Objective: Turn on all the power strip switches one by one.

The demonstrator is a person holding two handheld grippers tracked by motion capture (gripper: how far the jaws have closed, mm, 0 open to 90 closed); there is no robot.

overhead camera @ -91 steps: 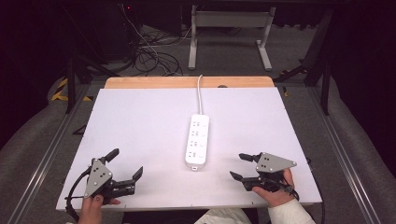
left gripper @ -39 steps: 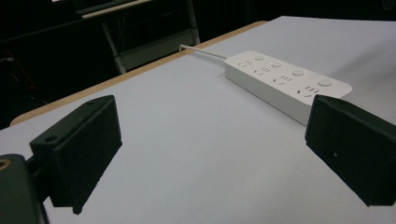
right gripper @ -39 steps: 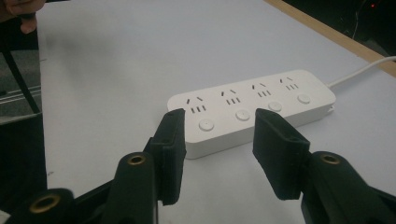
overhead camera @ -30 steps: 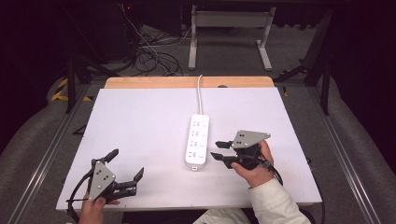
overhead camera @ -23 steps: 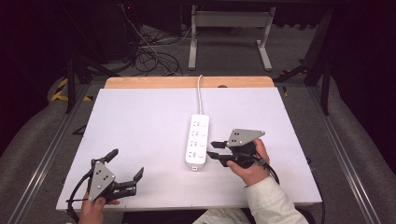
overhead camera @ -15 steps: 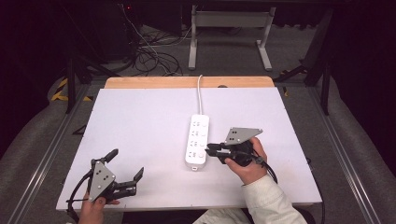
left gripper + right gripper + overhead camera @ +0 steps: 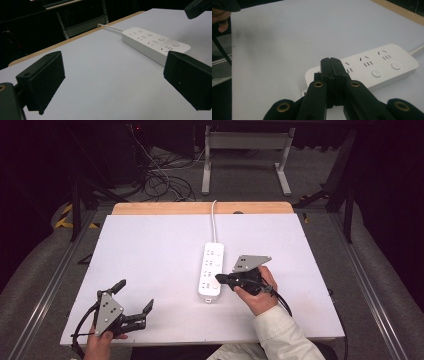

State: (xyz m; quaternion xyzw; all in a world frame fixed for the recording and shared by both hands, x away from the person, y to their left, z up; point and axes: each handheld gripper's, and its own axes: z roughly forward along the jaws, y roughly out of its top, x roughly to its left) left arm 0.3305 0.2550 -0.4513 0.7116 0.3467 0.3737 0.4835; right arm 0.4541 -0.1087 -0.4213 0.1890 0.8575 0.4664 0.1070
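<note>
A white power strip [image 7: 211,272] lies lengthwise in the middle of the white tabletop [image 7: 150,245], its cord running to the far edge. My right gripper [image 7: 218,278] has just been closing and is now shut with nothing between its jaws, its tip over the strip's right side near its front end. In the right gripper view the closed jaws [image 7: 330,61] point at the strip [image 7: 374,67], close to its buttons. My left gripper [image 7: 135,295] rests open at the front left, well apart from the strip. Its two pads [image 7: 41,82] frame bare table, with the strip [image 7: 155,45] beyond.
A wooden strip [image 7: 200,208] borders the table's far edge. Beyond it on the floor are tangled cables [image 7: 165,175] and a metal stand [image 7: 245,150]. The right gripper's cable [image 7: 280,300] trails toward the front edge.
My right gripper has moved left from the front right of the table to the power strip, and its jaws have closed from open to shut. The left gripper has stayed still.
</note>
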